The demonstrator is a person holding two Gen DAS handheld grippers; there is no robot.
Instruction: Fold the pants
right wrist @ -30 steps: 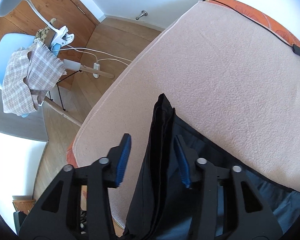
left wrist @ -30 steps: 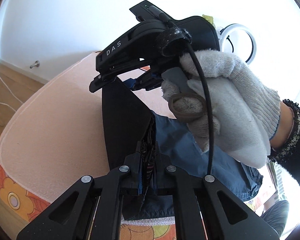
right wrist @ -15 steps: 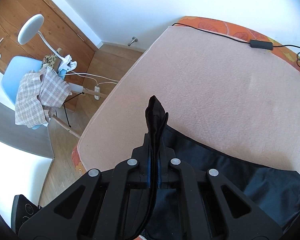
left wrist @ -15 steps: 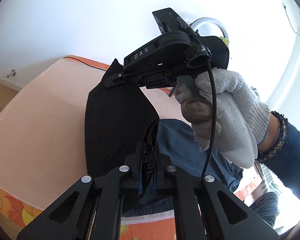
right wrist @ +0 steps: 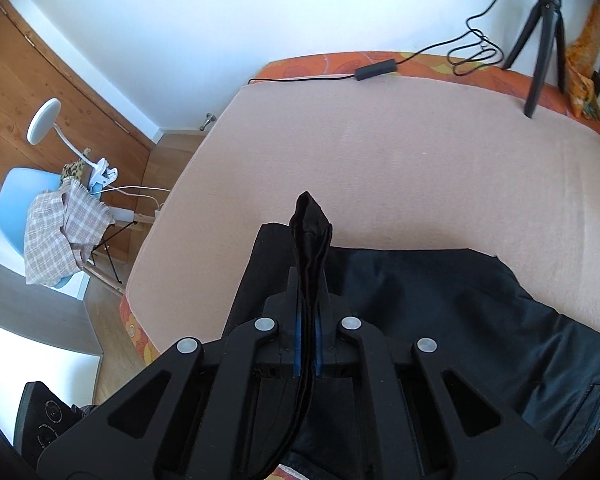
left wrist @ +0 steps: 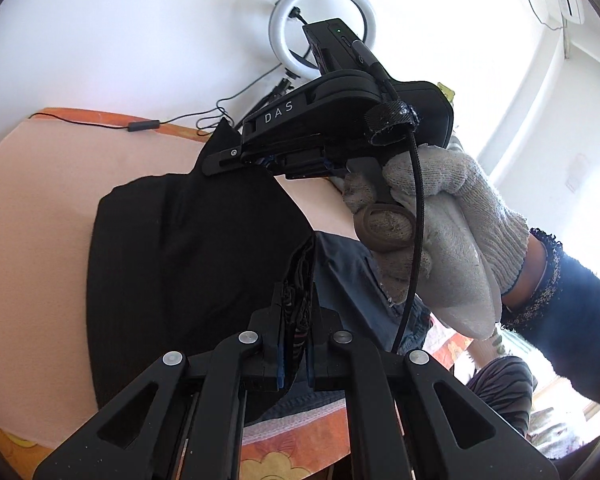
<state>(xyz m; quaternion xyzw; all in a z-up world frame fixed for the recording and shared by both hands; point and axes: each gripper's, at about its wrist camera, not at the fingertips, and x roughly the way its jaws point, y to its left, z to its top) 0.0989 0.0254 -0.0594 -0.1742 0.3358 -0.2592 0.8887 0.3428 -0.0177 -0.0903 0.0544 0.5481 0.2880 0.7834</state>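
Dark pants [right wrist: 440,304] lie on a pink blanket [right wrist: 380,152] on a bed. My left gripper [left wrist: 296,344] is shut on a bunched edge of the pants [left wrist: 172,264] and holds it lifted. My right gripper [right wrist: 309,332] is shut on another edge of the pants, whose fabric sticks up between the fingers. In the left wrist view the right gripper [left wrist: 236,160], held by a white gloved hand [left wrist: 440,232], pinches the raised far corner of the dark cloth. The fabric hangs between the two grippers above the blanket.
A black tripod [right wrist: 540,40] stands at the bed's far right, with a cable and adapter [right wrist: 374,70] along the far edge. A ring light [left wrist: 324,28] is at the wall. A blue chair with checked cloth [right wrist: 60,232] and a lamp stand left of the bed.
The right gripper closed on the pants edge. Both grippers then lifted the fabric higher above the bed and carried it toward the far side.
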